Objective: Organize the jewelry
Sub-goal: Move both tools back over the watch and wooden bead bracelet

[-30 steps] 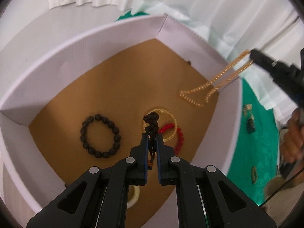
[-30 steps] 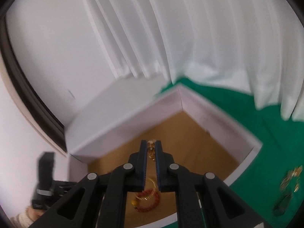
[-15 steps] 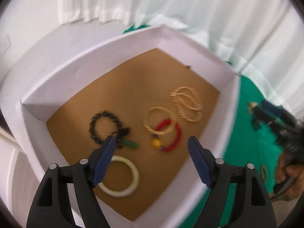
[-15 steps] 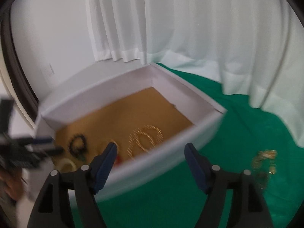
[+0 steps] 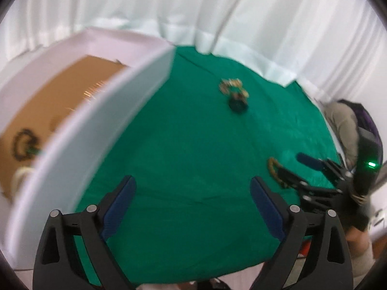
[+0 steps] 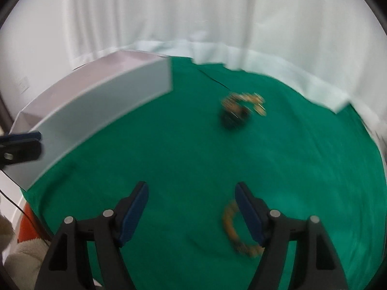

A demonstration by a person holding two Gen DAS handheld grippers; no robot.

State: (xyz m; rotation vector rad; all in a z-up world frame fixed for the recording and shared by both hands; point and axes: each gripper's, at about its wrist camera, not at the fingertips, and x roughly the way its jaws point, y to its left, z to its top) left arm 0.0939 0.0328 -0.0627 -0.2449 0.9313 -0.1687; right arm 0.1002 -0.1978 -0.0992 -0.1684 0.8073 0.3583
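Observation:
My left gripper (image 5: 192, 188) is open and empty above the green cloth (image 5: 188, 145). The white box (image 5: 108, 101) with a brown floor is at the left; a black bead bracelet (image 5: 23, 145) and a cream bangle (image 5: 20, 177) show inside it. A small pile of gold and dark jewelry (image 5: 234, 95) lies far on the cloth. My right gripper (image 6: 191, 193) is open and empty, just over a gold-brown bracelet (image 6: 233, 229) by its right finger. The pile (image 6: 238, 111) and the box (image 6: 101, 101) also show there, blurred.
White curtains (image 6: 193, 12) hang behind the table. The right gripper shows at the right in the left wrist view (image 5: 312, 178), next to the gold-brown bracelet (image 5: 274, 169). The left gripper's tip (image 6: 19, 145) shows at the left edge of the right wrist view.
Both grippers opened and dropped their pieces into the box: the dark cord necklace and the gold chain. Both then swung right, away from the box and over the green cloth.

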